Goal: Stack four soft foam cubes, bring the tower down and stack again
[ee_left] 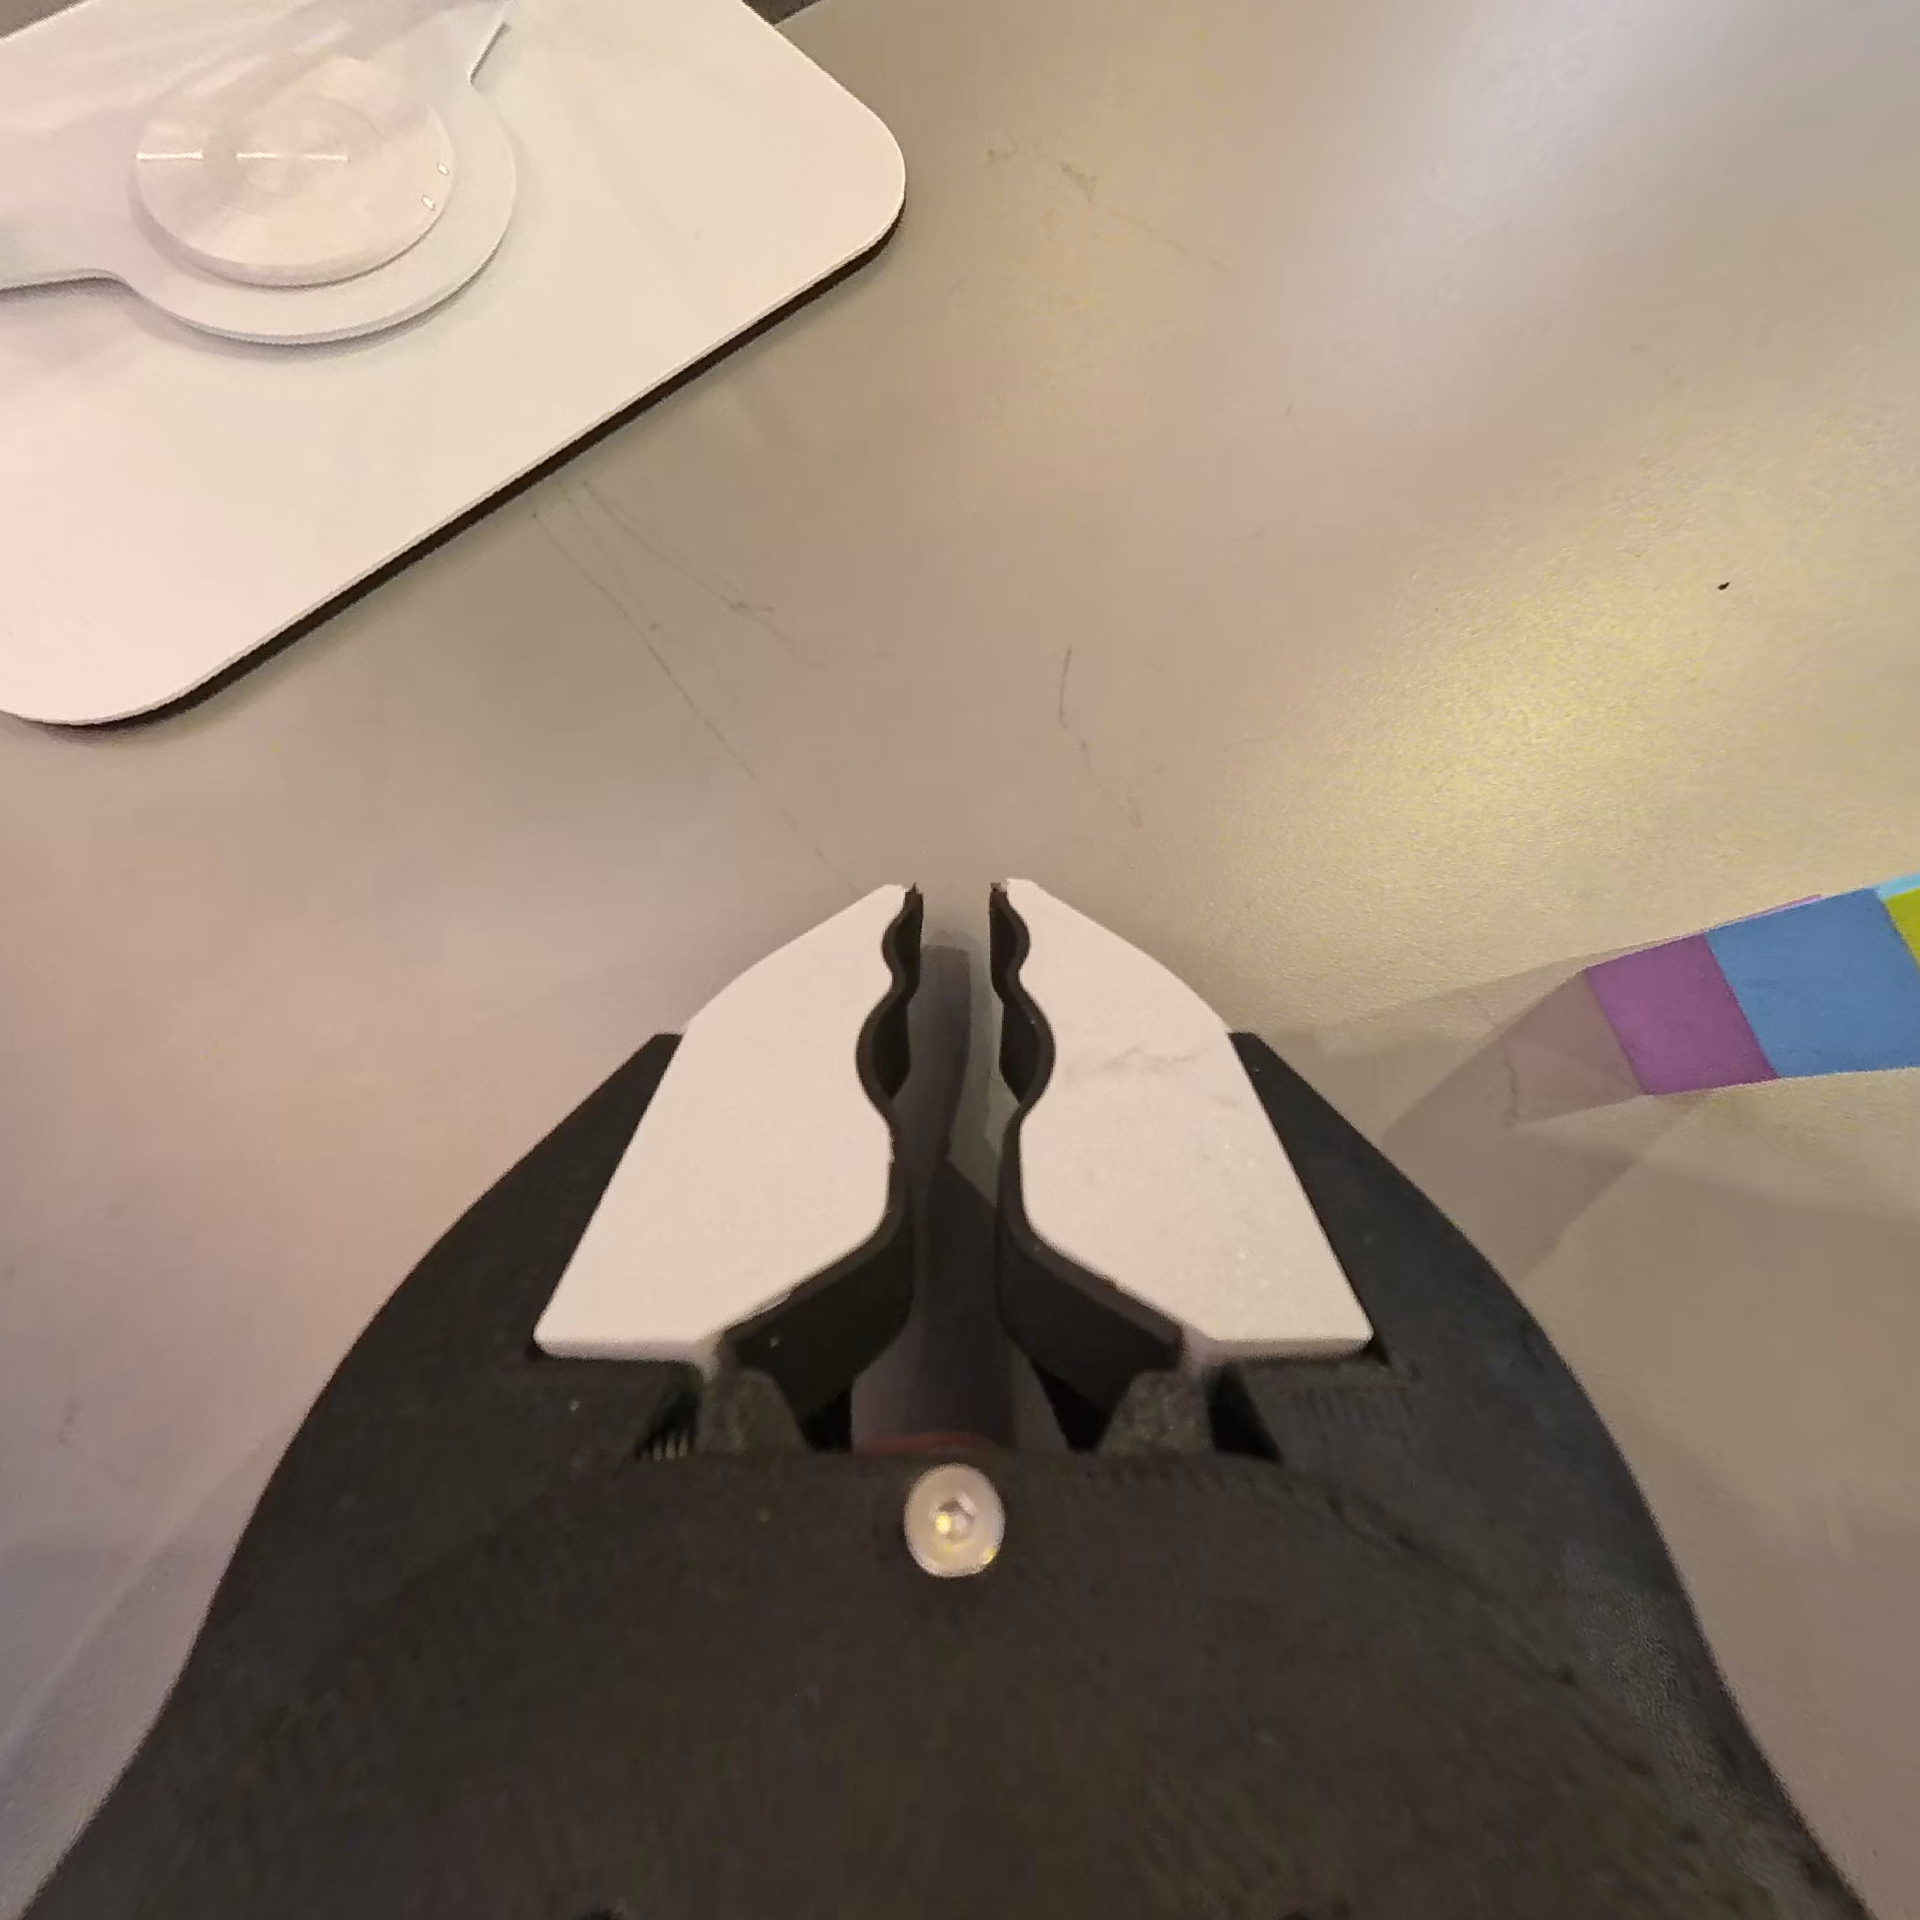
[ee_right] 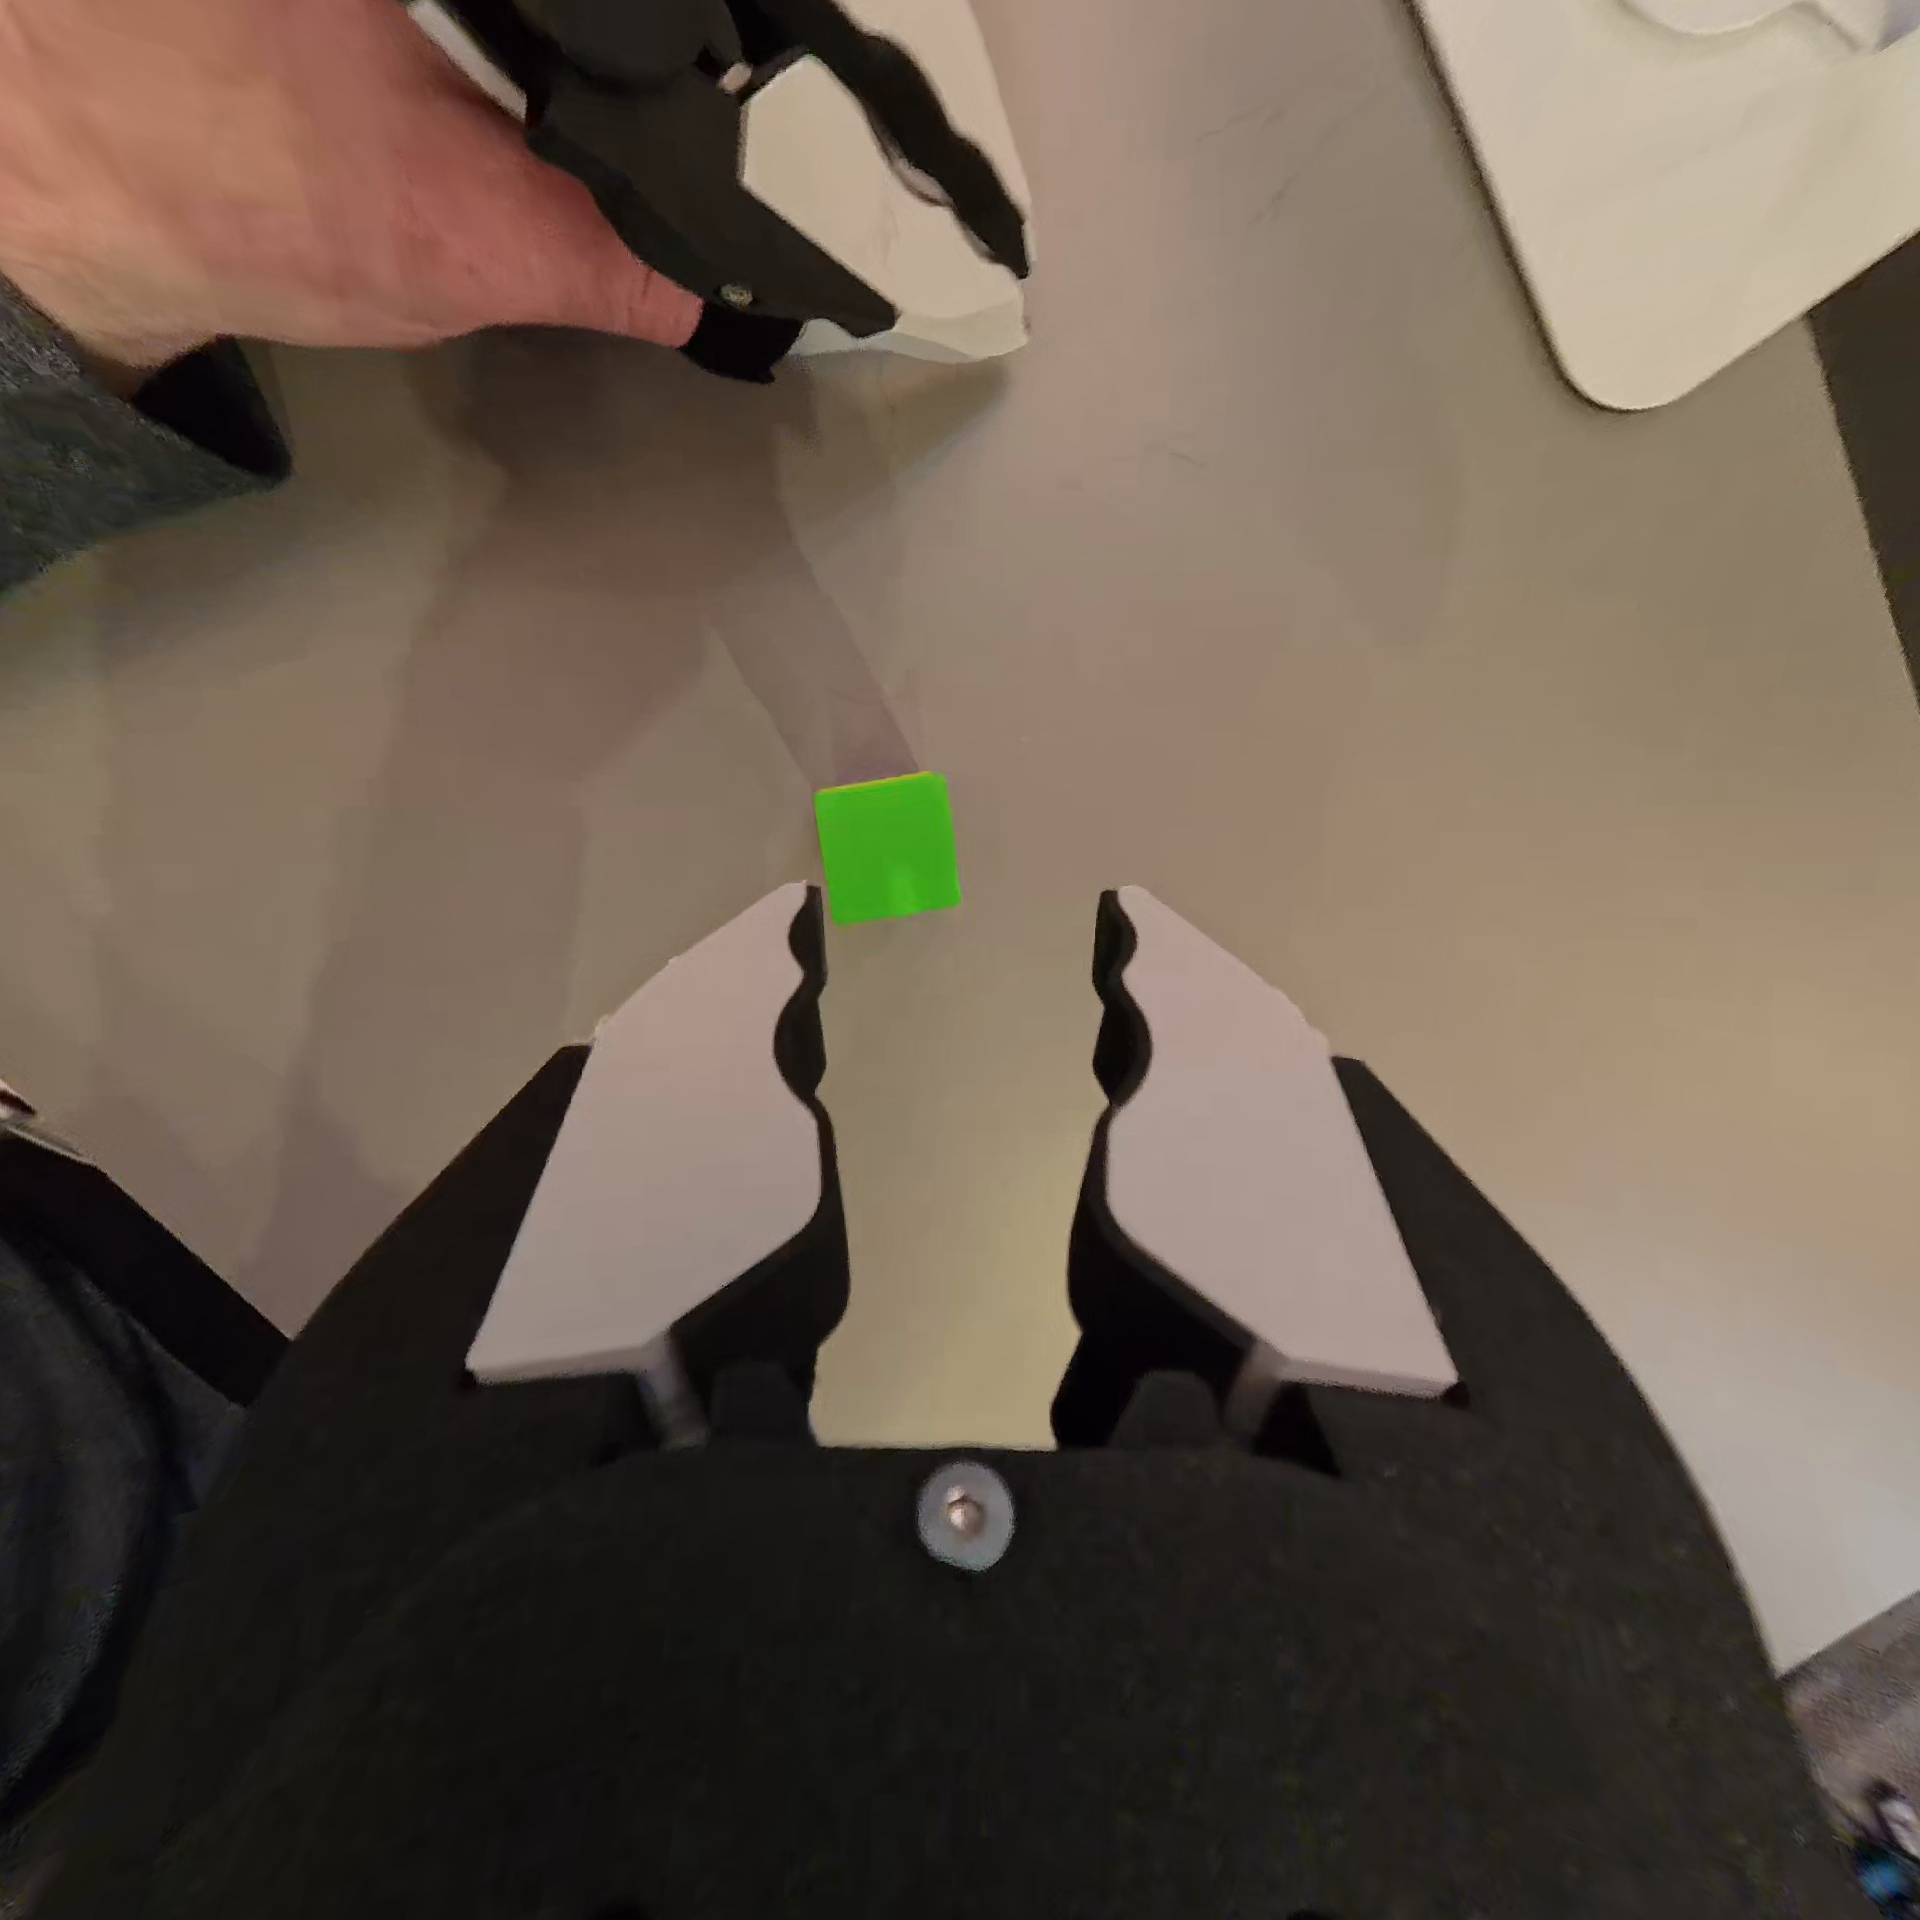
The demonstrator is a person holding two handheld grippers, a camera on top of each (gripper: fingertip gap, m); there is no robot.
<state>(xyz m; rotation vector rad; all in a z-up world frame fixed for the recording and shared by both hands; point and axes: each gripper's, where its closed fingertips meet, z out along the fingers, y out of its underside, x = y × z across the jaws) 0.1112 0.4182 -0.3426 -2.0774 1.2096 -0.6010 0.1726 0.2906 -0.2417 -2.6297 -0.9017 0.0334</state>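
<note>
A stack of foam cubes (ee_left: 1756,997) shows at the right edge of the left wrist view: purple lowest, blue above it, then a yellow-green one cut off by the frame. In the right wrist view I look down on a green cube (ee_right: 886,847) with a yellow sliver at its far edge; what lies below it is hidden. My right gripper (ee_right: 961,894) is open and empty, and the green cube sits just ahead of its left fingertip (ee_right: 800,914), untouched. My left gripper (ee_left: 956,888) stands left of the stack with a narrow bare gap between its pads. It also shows at the top left of the right wrist view (ee_right: 935,208), held by a hand.
A white board (ee_left: 312,416) carrying a clear round disc (ee_left: 291,177) lies on the grey table (ee_left: 1247,416) at the far left. In the right wrist view, a white board (ee_right: 1662,208) lies at the far right. A grey sleeve (ee_right: 83,457) is at the left. The tips of one gripper are about 20 cm away from the tips of the other.
</note>
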